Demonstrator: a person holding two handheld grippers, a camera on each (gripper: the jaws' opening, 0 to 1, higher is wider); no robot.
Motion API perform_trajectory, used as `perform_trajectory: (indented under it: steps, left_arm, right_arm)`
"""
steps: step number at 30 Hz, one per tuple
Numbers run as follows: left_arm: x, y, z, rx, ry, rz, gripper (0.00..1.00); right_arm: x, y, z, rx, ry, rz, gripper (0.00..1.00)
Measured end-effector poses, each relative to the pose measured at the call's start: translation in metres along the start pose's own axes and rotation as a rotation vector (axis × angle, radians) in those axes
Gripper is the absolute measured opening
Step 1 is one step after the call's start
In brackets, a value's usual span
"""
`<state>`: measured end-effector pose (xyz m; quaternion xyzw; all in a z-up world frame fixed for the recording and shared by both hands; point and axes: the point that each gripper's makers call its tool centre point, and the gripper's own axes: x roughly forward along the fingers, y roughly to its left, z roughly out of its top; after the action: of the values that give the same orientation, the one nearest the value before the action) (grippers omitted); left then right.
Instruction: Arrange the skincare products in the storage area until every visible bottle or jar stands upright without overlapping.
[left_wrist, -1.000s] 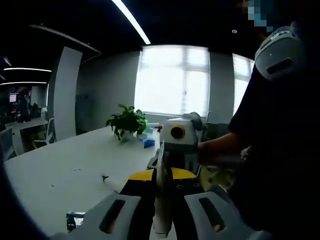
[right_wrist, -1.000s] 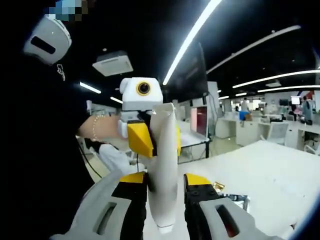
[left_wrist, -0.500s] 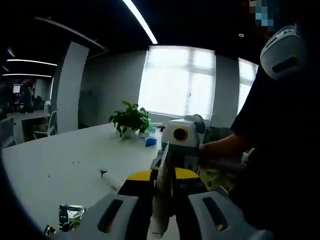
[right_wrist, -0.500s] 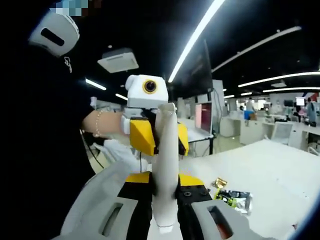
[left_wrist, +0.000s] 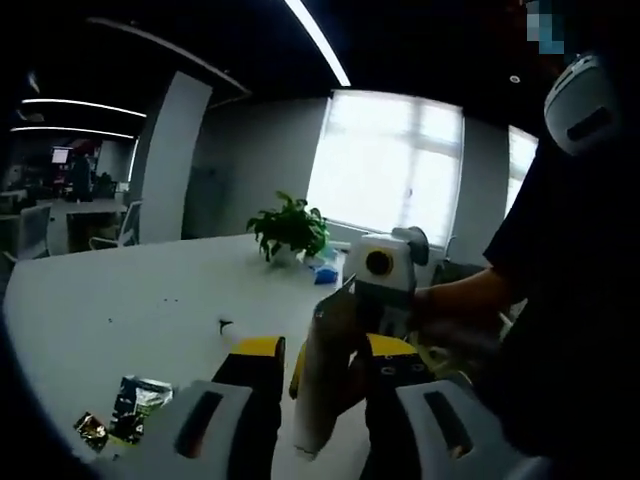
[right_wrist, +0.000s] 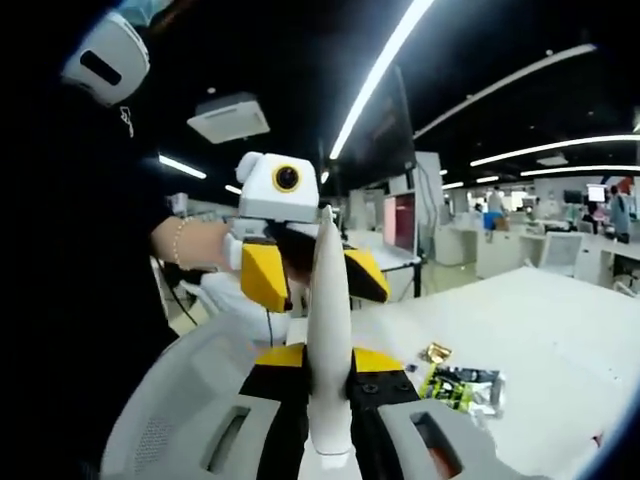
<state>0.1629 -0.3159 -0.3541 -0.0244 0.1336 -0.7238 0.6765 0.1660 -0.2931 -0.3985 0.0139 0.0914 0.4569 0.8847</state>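
Jaws of my left gripper (left_wrist: 318, 400) now stand apart on either side of the white tube (left_wrist: 322, 385); half a second ago they looked pressed against it. In the right gripper view my right gripper (right_wrist: 330, 372) is clamped on the same tube (right_wrist: 330, 330), which stands edge-on here, its flat crimped end up, where earlier it showed a broader face. The left gripper (right_wrist: 300, 275) appears beyond it with its yellow jaws spread on either side of the tube's upper part, apparently not touching it. I count one tube, held in the air above the white table (left_wrist: 120, 300), and two grippers. On the table lies one dark printed sachet (right_wrist: 462, 385) with a small gold wrapper (right_wrist: 434, 352) just beside it; the left gripper view shows the same pair near its lower left, sachet (left_wrist: 138, 397) and wrapper (left_wrist: 90, 428). That view also gives me things the other does not: one potted plant (left_wrist: 290, 228) far across the table before a bright window (left_wrist: 390, 165), a blue item (left_wrist: 325, 274) just right of it, and the right gripper (left_wrist: 385, 275) facing me.
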Motion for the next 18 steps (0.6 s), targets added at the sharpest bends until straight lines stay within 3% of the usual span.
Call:
perform_trajectory:
  steps: [11,16,18]
  left_arm:
    - [-0.015,0.031,-0.03,-0.046,0.03,0.188,0.57]
    - [-0.024,0.045,-0.035,-0.058,0.026,0.304,0.82]
    - [-0.031,0.049,-0.038,-0.059,0.027,0.344,0.87]
  right_arm:
    - [0.006,-0.015,-0.026,0.008,0.026,0.005,0.05]
    - [0.004,-0.029,-0.029,0.061,-0.044,-0.017,0.05]
    - [0.003,-0.033,-0.033,0.062,-0.043,-0.023,0.05]
